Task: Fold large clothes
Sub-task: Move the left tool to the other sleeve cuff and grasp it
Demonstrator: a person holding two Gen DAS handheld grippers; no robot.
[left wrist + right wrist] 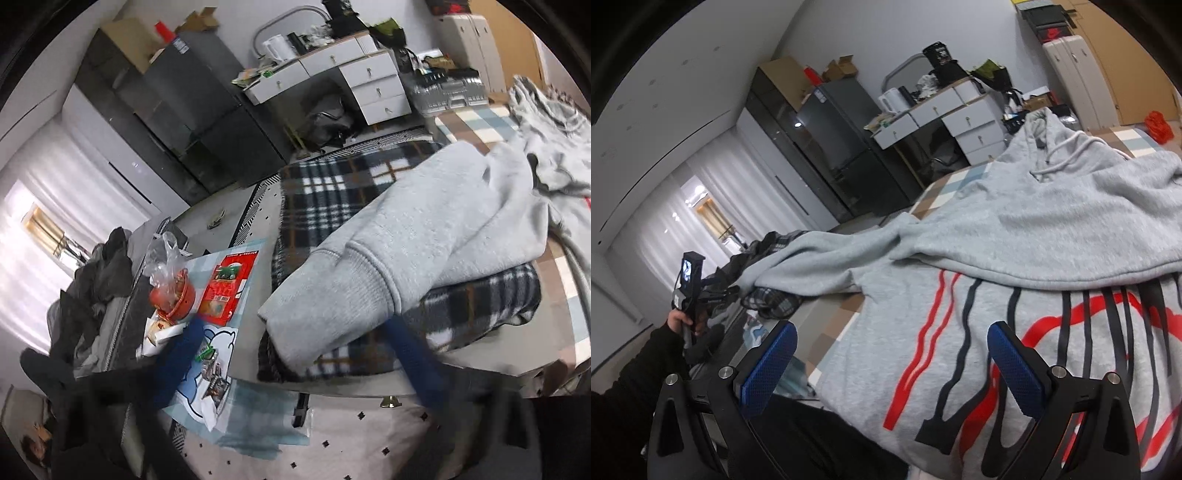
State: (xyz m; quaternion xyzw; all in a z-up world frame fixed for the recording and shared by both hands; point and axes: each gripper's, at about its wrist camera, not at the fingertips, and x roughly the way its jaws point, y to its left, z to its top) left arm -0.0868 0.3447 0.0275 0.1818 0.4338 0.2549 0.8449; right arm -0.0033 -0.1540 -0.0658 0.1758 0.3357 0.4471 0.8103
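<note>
- Right tool (892, 354) nearest, fingers apart, hovering empty over striped hoodie (960, 332) front.
- Left tool (295, 354) apart, sleeve cuff (332, 295) between blurred fingers, not visibly clamped.
- Farther left, sleeve draped over plaid blanket (332, 192): risks snagging blanket.

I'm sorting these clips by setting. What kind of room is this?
Probably a lived-in bedroom or studio flat: a grey hoodie lies spread on a checked bed cover, with a dark fridge and a white drawer desk along the far wall.
</note>
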